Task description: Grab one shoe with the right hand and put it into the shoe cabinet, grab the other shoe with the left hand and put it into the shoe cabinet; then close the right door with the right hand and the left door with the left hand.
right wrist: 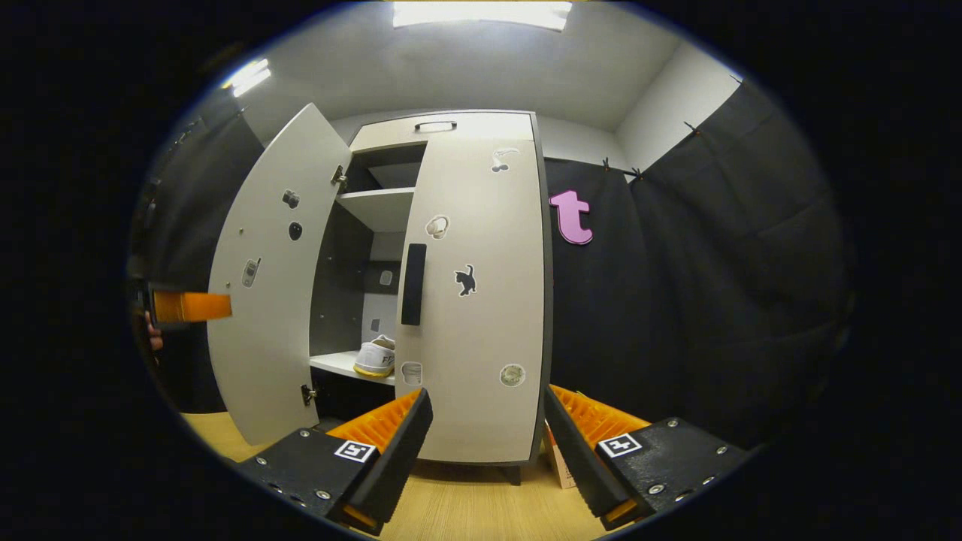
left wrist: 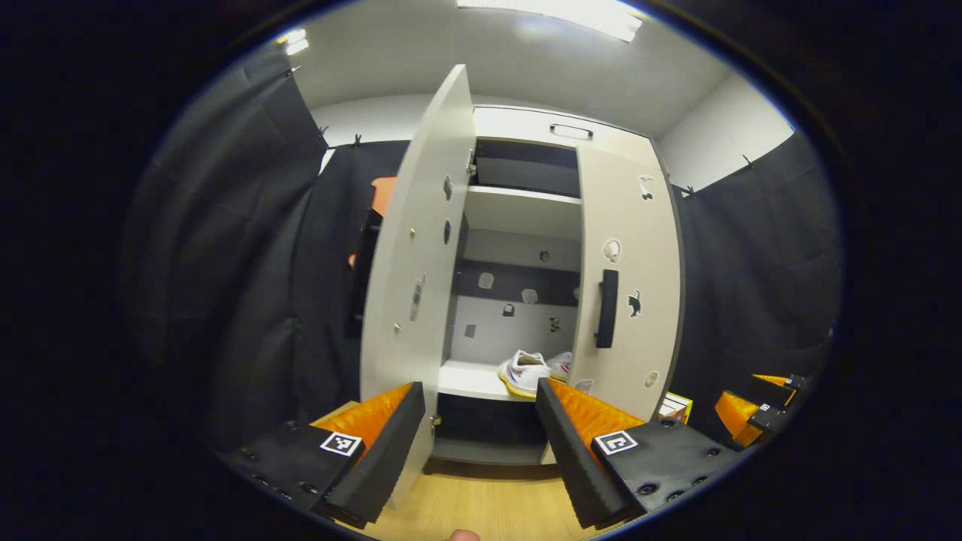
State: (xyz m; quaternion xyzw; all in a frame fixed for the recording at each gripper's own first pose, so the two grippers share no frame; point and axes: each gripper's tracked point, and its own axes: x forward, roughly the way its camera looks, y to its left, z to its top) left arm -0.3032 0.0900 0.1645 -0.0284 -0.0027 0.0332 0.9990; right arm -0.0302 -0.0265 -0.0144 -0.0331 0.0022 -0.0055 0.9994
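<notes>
In the left gripper view, the left door [left wrist: 412, 248] of the shoe cabinet [left wrist: 526, 128] stands swung wide, its inner face dotted with small stickers. That is probably because it is the one step left. Next to it, the opening shows pale shelves, and on the lower shelf [left wrist: 470, 379] sit two white sneakers [left wrist: 526, 370] side by side, toes toward the room. Both shoes are already stowed, so the placing part of the task looks done. Further right, the right door [left wrist: 631, 300] with its dark vertical handle [left wrist: 606, 308] appears closed, or nearly so, against the cabinet front.

The left gripper [left wrist: 481, 443] hangs in front of the opening with its fingers spread apart and nothing between them, facing the gap between the doors. It is well placed, I judge, to go to the left door and push it to. At the far right edge of that view the other gripper is partly seen, low and off to the side.

In the right gripper view, the right gripper [right wrist: 487, 443] hovers low before the right door [right wrist: 470, 293], its fingers also apart and empty, touching nothing.

The cabinet stands on a light wood-grain floor [left wrist: 481, 503]. Black cloth walls enclose the booth, with a white ceiling and bright light panels overhead.
</notes>
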